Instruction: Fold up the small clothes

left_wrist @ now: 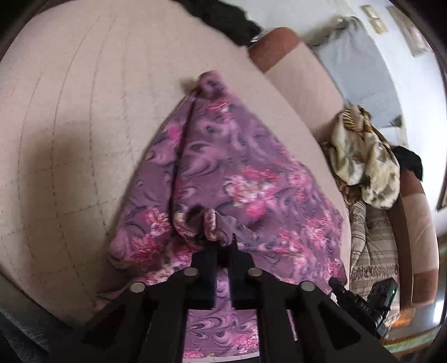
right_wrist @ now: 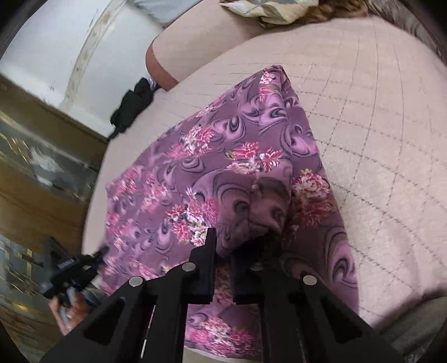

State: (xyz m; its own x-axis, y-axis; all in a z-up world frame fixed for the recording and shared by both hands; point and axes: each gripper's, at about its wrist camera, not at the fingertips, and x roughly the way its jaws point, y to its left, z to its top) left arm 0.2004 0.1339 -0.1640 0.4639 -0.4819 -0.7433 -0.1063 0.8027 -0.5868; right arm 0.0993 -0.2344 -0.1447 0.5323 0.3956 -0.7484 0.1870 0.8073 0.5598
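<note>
Left gripper (left_wrist: 223, 245), black, two-fingered: fingers drawn close together, with only a narrow gap between them, pinching a bunched fold of the purple floral-print fabric garment (left_wrist: 223, 173) at the fingertips. From this grip the cloth rises slightly and then spreads away in a broad triangular sheet, narrowing to a gathered point at its far end. A long crease runs from that point back toward the gripper.

Right gripper (right_wrist: 223, 245), of the same black construction: fingers likewise nearly closed, clamped on a raised hump of the purple floral-print fabric garment (right_wrist: 223, 167); the cloth drapes over the right-hand fingertip and hides it. In the right wrist view the other gripper appears at lower left, at the garment's edge, with part of the person's hand (right_wrist: 69, 310) on it.

The garment lies on a pale pink quilted sofa seat (left_wrist: 69, 111) stitched in a grid of squares, also seen as the surface beneath the cloth in the right wrist view (right_wrist: 377, 139). Beyond the seat stand a brown-and-pink upholstered armrest (left_wrist: 279, 50) and a crumpled cream patterned cloth (left_wrist: 363, 159) heaped on the cushions. A dark black fabric item (left_wrist: 229, 19) rests at the seat's far edge.
</note>
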